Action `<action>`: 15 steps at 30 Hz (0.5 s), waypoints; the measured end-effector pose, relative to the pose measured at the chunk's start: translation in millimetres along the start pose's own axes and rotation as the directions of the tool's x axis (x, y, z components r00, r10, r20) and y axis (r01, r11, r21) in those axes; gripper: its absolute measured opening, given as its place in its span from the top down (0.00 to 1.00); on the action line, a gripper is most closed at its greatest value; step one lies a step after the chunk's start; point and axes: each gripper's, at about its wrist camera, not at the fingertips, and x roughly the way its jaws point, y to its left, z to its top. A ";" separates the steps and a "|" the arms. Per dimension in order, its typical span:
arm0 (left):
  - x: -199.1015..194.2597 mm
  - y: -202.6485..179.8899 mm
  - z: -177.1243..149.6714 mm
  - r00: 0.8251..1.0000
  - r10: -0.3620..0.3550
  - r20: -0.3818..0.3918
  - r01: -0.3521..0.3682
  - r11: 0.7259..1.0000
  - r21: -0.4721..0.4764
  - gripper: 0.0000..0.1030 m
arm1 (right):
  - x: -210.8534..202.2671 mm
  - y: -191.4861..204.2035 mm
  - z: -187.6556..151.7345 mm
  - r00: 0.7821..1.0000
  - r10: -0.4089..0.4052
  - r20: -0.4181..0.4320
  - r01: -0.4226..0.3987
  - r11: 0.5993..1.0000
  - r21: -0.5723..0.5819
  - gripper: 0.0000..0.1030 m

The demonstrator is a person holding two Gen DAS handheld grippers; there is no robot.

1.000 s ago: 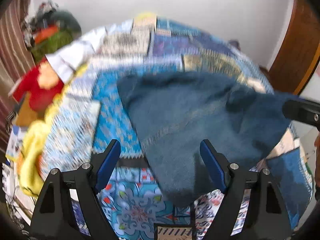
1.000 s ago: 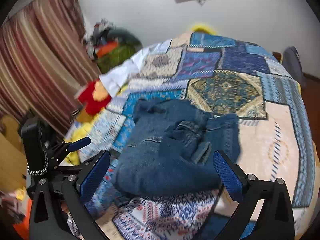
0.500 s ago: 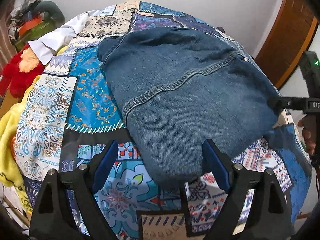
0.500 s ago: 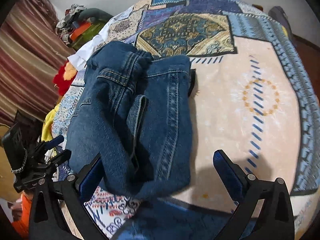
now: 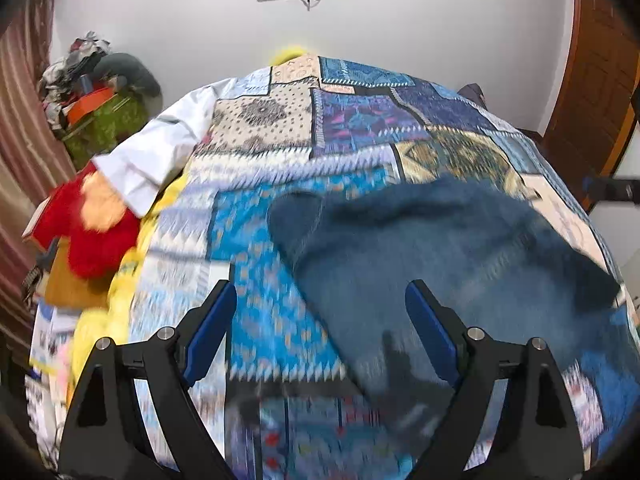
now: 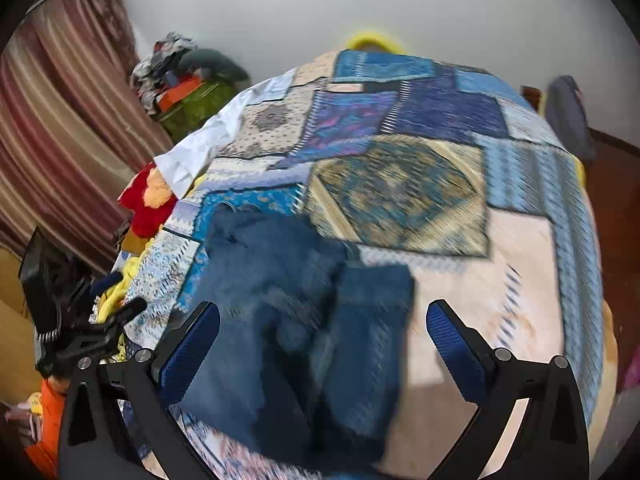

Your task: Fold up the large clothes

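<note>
A folded blue denim garment [image 5: 452, 264] lies on the patchwork bedspread [image 5: 352, 120], blurred by motion. In the right wrist view the denim garment [image 6: 296, 336] lies ahead of the fingers, left of centre. My left gripper [image 5: 320, 328] is open and empty, above the near edge of the bed with the denim ahead and to its right. My right gripper [image 6: 324, 352] is open and empty, held above the denim. The left gripper also shows at the left edge of the right wrist view [image 6: 116, 316].
A white cloth [image 5: 160, 152], a red plush toy [image 5: 92, 232] and yellow fabric [image 5: 100, 320] lie along the bed's left side. A clothes pile [image 5: 100, 96] and striped curtain [image 6: 52, 152] stand at the left. A wooden door [image 5: 596, 92] is at the right.
Both grippers have lifted up and back from the denim, which now looks smaller and farther. Both stay open. The denim lies as before.
</note>
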 end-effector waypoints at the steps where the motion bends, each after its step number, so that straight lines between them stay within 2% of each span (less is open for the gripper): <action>1: 12.7 1.9 8.6 1.000 -0.012 -0.010 0.012 1.000 -0.004 0.16 | 9.7 6.3 6.6 1.000 0.016 -0.016 -0.017 1.000 -0.019 0.00; 5: 80.4 6.1 34.3 0.991 -0.068 -0.112 0.063 0.997 -0.049 0.16 | 60.7 24.9 24.2 0.993 0.028 -0.115 -0.043 0.991 -0.126 0.00; 8: 123.7 11.3 42.7 0.989 -0.013 -0.149 0.000 0.996 -0.087 0.16 | 105.7 19.6 26.0 0.973 -0.018 -0.228 -0.023 0.985 -0.172 0.00; 9: 134.8 14.5 44.2 0.986 -0.018 -0.164 0.002 0.995 -0.100 0.16 | 116.6 13.3 26.4 0.967 -0.040 -0.252 -0.004 0.985 -0.171 0.00; 10: 144.9 18.7 44.4 0.984 -0.038 -0.176 0.016 0.992 -0.121 0.16 | 123.4 5.5 27.1 0.964 -0.055 -0.261 0.011 0.986 -0.164 0.00; 12: 156.4 25.3 43.2 0.982 -0.017 -0.188 -0.010 0.990 -0.141 0.16 | 127.8 -17.8 30.7 0.967 -0.056 -0.250 0.028 0.993 -0.112 0.00; 15: 148.1 35.8 39.8 0.987 -0.005 -0.163 -0.023 0.985 -0.173 0.16 | 123.0 -51.1 32.4 0.965 0.052 -0.257 -0.048 0.999 0.025 0.00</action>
